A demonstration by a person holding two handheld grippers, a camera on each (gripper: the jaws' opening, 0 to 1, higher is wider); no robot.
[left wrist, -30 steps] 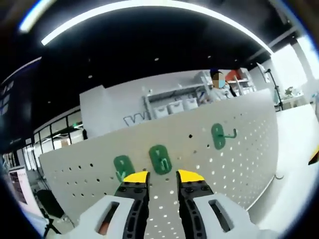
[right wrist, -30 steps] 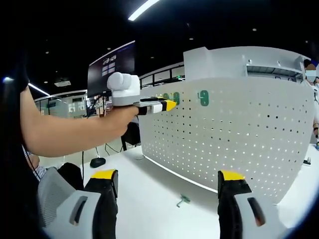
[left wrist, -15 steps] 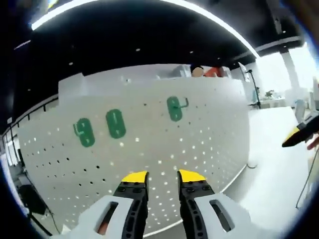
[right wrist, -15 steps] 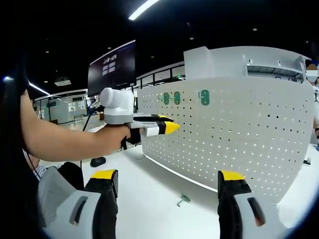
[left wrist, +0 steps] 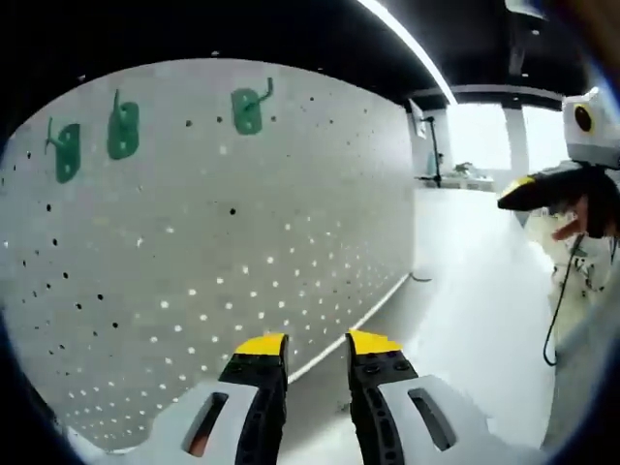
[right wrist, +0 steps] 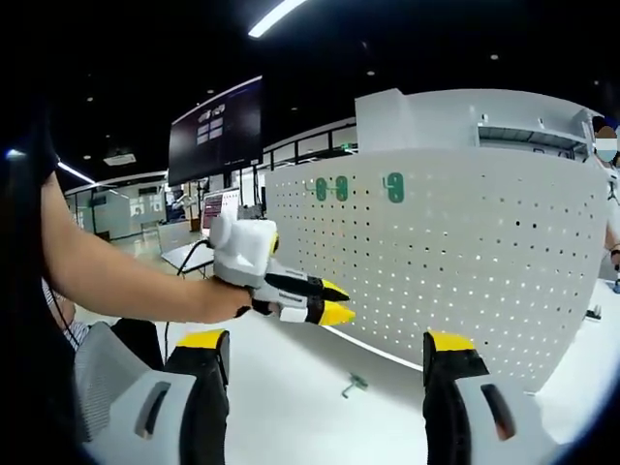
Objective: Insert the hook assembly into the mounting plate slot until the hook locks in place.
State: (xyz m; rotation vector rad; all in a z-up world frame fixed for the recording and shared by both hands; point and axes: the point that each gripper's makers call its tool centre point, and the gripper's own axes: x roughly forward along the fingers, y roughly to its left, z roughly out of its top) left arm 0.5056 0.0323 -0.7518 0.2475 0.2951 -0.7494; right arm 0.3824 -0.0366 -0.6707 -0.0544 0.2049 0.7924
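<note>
1. Left gripper view: the left gripper (left wrist: 318, 347) points at the lower part of a white pegboard (left wrist: 223, 252), its yellow-tipped jaws a narrow gap apart with nothing between them.
2. High on the pegboard sit three green hook plates: one at the left (left wrist: 66, 152), one beside it (left wrist: 122, 130), and a third (left wrist: 248, 109) further right with a hook curling off its upper edge. Each is a small rounded green tab lying flat against the perforated panel.
3. The pegboard stands on a white surface (left wrist: 465, 320). The right gripper (left wrist: 513, 194) comes in at the right edge, held in a hand (left wrist: 586, 208), well away from the board.
4. Right gripper view: the right gripper (right wrist: 325, 354) has its jaws spread wide, empty, over the white surface.
5. A small green hook piece (right wrist: 353, 387) lies loose on the surface between the jaws, near the foot of the pegboard.
6. The person's forearm (right wrist: 116, 281) reaches across from the left with the left gripper, its jaws nearly closed and angled down toward the surface, holding nothing.
7. A dark monitor (right wrist: 215, 131) stands behind the board's left end.
</note>
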